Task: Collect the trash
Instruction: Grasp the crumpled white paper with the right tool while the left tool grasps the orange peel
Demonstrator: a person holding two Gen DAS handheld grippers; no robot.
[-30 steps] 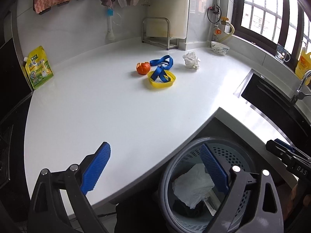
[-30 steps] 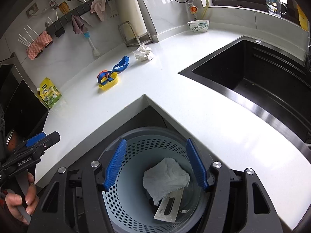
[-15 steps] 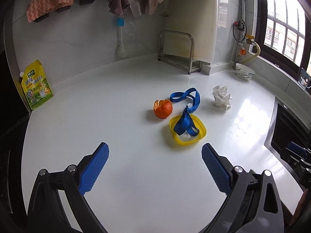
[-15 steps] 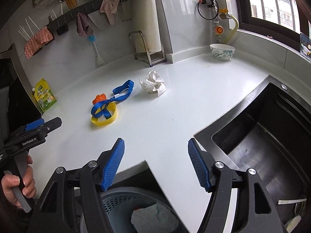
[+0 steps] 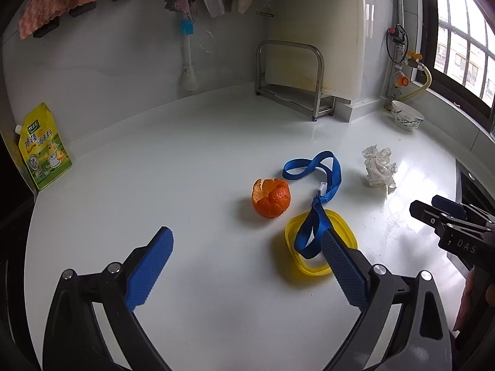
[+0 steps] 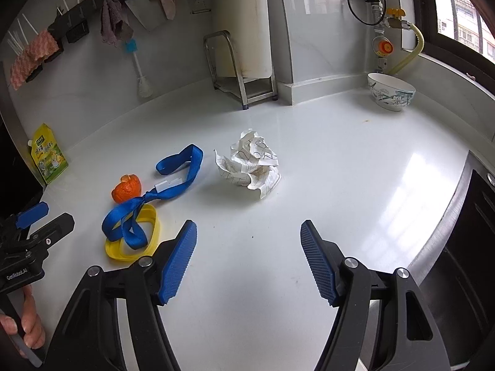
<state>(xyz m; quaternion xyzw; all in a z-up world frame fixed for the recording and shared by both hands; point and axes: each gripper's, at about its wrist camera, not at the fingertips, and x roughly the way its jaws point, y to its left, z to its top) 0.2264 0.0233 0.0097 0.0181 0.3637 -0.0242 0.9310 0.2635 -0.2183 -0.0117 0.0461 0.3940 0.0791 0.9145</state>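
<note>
On the white counter lie an orange peel [image 5: 271, 198], a blue lanyard [image 5: 318, 191] draped over a yellow plastic lid [image 5: 321, 244], and a crumpled paper ball [image 5: 379, 170]. My left gripper [image 5: 246, 256] is open and empty, hovering just short of the peel and lid. My right gripper [image 6: 249, 256] is open and empty, facing the paper ball [image 6: 250, 168], with the lanyard [image 6: 154, 198], the lid [image 6: 133, 235] and the peel [image 6: 126, 188] to its left. Each gripper shows at the edge of the other's view.
A metal rack [image 5: 294, 83] and a bowl [image 6: 390, 91] stand at the back. A yellow pouch [image 5: 41, 148] leans on the left wall. A black sink [image 6: 470, 235] lies to the right. Cloths and a brush hang on the wall.
Both grippers have moved from above the trash bin forward over the counter, closer to the peel, lanyard and paper ball. The bin has left both views. Both stay open.
</note>
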